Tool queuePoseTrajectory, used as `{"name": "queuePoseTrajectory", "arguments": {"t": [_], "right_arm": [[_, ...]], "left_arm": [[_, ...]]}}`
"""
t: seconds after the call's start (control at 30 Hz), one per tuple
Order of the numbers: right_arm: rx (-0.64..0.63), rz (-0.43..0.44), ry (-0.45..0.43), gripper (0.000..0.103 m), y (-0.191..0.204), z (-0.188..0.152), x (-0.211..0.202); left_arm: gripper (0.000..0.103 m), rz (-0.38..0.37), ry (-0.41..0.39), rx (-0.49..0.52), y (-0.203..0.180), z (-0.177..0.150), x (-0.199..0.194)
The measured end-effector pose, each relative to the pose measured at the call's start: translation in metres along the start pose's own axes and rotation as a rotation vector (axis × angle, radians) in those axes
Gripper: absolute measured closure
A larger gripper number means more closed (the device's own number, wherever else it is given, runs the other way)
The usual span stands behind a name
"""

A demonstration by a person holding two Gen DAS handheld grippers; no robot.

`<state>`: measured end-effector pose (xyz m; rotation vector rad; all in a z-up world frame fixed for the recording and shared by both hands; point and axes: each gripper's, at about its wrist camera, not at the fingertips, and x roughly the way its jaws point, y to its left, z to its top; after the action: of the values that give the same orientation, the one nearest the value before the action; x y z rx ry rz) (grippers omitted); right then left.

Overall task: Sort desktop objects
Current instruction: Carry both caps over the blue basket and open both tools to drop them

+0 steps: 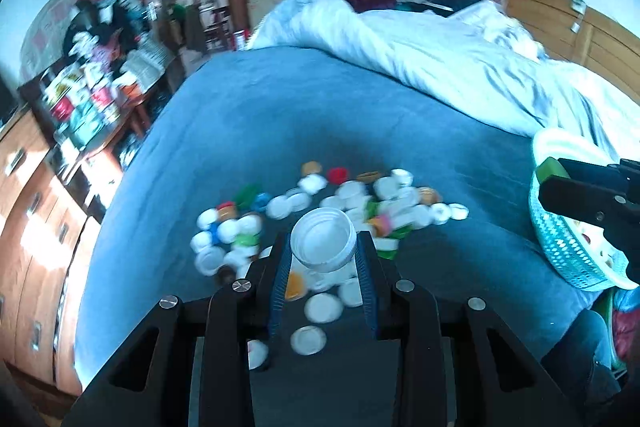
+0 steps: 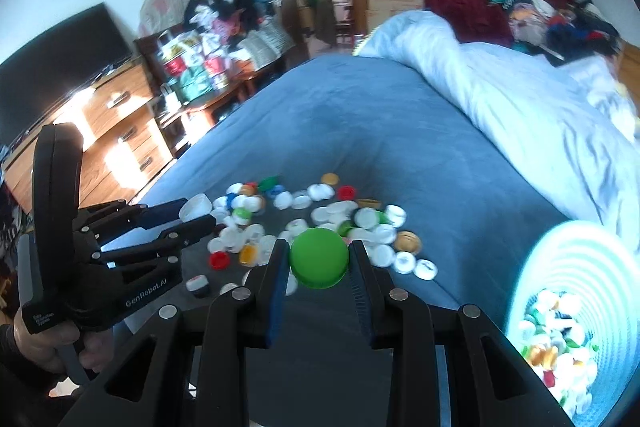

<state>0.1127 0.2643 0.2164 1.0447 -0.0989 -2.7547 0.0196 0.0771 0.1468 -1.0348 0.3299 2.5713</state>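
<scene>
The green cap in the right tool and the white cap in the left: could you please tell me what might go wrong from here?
1. The white cap sits near the tips of the left tool, open side up, so it may slip out.
2. The basket is tilted and already holds caps, so the green cap could bounce out or miss.
3. Either cap could drop back into the loose caps.

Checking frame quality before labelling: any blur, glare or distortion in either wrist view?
Left wrist: motion blur on the cap pile and dresser; white cap in the left gripper stays sharp; heavy fisheye bend. Right wrist: basket smeared, sun glare on the drawers; green cap in the right gripper is crisp.
</scene>
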Motion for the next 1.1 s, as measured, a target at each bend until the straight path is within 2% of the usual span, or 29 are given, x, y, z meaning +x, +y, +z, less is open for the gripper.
{"name": "queuePoseTrajectory", "arguments": {"t": [0.37,0.8,1.1], "right_arm": [[0.11,-0.117,-0.048,0.07,-0.071,-0.018,-0.042],[0.222,-0.206,-0.087,0.07,-0.127,-0.042,-0.078],[0.3,-0.273,-0.072,0.07,-0.17,-0.057,-0.094]], "left_arm": [[0.075,-0.062,0.005,0.122,-0.08,0.022,0.004],[0.075,-0.117,-0.03,0.251,-0.168,0.051,-0.001],[0.075,-0.181,-0.038,0.342,-0.236,0.074,0.002]]}}
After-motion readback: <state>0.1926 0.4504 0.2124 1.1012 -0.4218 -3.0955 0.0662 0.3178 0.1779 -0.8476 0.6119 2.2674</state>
